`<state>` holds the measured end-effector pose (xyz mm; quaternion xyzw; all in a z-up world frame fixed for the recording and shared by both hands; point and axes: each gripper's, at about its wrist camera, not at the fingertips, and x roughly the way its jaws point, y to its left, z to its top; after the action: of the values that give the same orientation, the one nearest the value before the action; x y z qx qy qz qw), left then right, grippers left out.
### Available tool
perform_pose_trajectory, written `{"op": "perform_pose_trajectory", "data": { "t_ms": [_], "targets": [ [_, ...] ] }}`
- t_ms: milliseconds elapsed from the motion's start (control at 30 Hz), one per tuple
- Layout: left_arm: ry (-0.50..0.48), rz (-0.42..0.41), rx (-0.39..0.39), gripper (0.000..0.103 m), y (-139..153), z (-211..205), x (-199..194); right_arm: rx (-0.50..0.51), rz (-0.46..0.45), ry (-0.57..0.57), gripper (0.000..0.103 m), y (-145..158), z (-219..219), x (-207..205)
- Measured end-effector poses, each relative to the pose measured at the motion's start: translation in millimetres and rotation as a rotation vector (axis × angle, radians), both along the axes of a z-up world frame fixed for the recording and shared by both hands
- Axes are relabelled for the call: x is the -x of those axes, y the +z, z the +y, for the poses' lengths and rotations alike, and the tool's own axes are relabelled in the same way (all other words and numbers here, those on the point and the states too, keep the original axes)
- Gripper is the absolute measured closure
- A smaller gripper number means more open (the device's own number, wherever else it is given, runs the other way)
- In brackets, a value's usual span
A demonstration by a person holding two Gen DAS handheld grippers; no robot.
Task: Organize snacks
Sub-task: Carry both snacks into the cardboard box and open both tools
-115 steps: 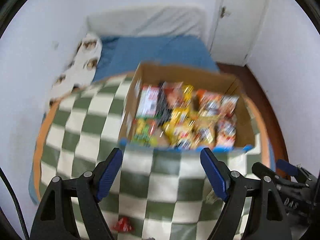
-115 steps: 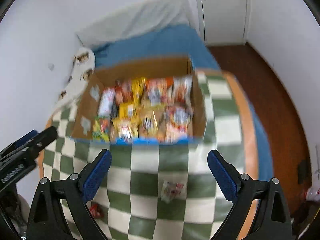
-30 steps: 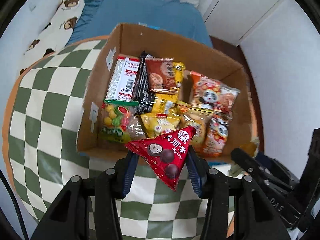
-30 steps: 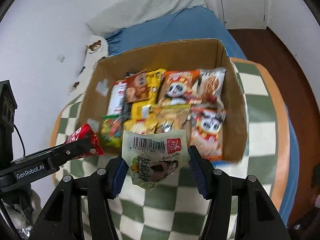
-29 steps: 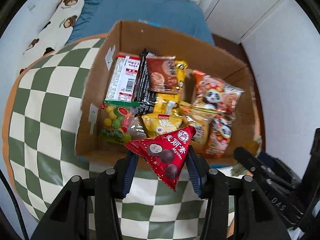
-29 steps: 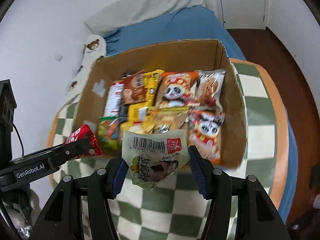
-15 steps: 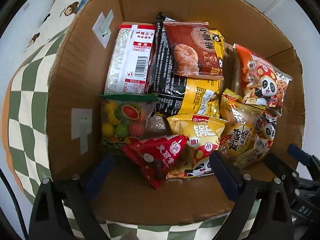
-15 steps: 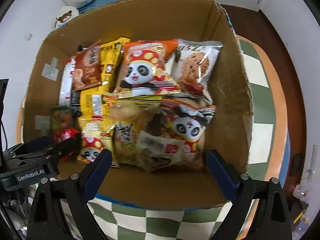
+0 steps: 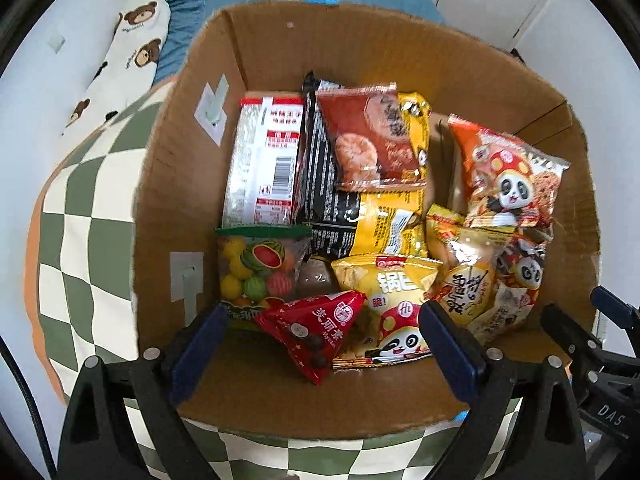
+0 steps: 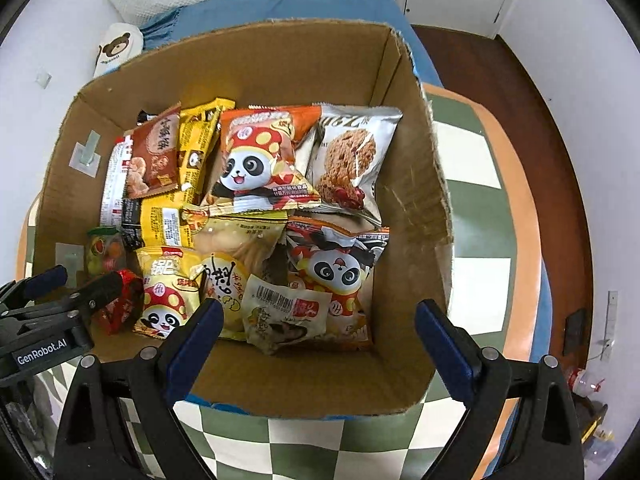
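Left wrist view, from the left edge: green-and-white checked cloth over the worktop (image 9: 80, 216), then the open brown cardboard box (image 9: 180, 200) filling the middle. Inside, at left, a white-and-red barcoded packet (image 9: 266, 168) above a clear bag of fruit-shaped candies (image 9: 260, 268). Lower centre, a red triangular foil snack pouch (image 9: 320, 334) lying on the box floor, free between the blue pads of the left hand-held gripper (image 9: 320, 350), jaws just opened and spread wide, touching nothing. Right of it, a yellow panda-print chip bag (image 9: 390, 312).

Right wrist view, from the left: the other tool's black tip at the lower left edge, then an orange panda packet (image 10: 256, 164) and a silver cookie packet (image 10: 352, 156) in the upper middle. Lower centre, a pale beige barcoded snack packet (image 10: 282, 316) resting on the pile, released. Right hand-held gripper (image 10: 316, 334) likewise just opened, spread wide and empty, poised over the box's near edge.
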<state>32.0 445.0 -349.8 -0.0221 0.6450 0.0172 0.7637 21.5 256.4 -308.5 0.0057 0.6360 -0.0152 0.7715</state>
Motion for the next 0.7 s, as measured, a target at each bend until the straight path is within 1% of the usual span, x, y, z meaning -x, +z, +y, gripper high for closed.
{"op": "perform_pose_trajectory", "data": {
  "t_ms": [67,167,333,433,467,567,700],
  "targets": [
    [0.004,-0.031,0.0,0.005,16,0,6,0.009,-0.025,0.002,0.005,9,2,5],
    [0.004,-0.071,0.007,0.005,30,-3,16,0.01,-0.068,0.006,0.005,24,5,17],
    [-0.009,-0.16,0.003,0.005,62,-6,43,0.005,-0.144,0.008,0.005,52,7,41],
    [-0.012,-0.216,0.012,0.005,84,-6,64,0.001,-0.193,0.006,0.005,70,9,57],
    [-0.009,-0.227,0.014,0.005,87,-6,68,0.003,-0.212,0.006,0.005,77,9,63],
    [-0.008,-0.292,0.013,0.005,112,-6,94,-0.001,-0.267,0.005,0.005,97,10,84],
    [-0.006,-0.344,0.017,0.005,135,-6,125,0.002,-0.333,0.01,0.004,123,12,114]
  ]
}}
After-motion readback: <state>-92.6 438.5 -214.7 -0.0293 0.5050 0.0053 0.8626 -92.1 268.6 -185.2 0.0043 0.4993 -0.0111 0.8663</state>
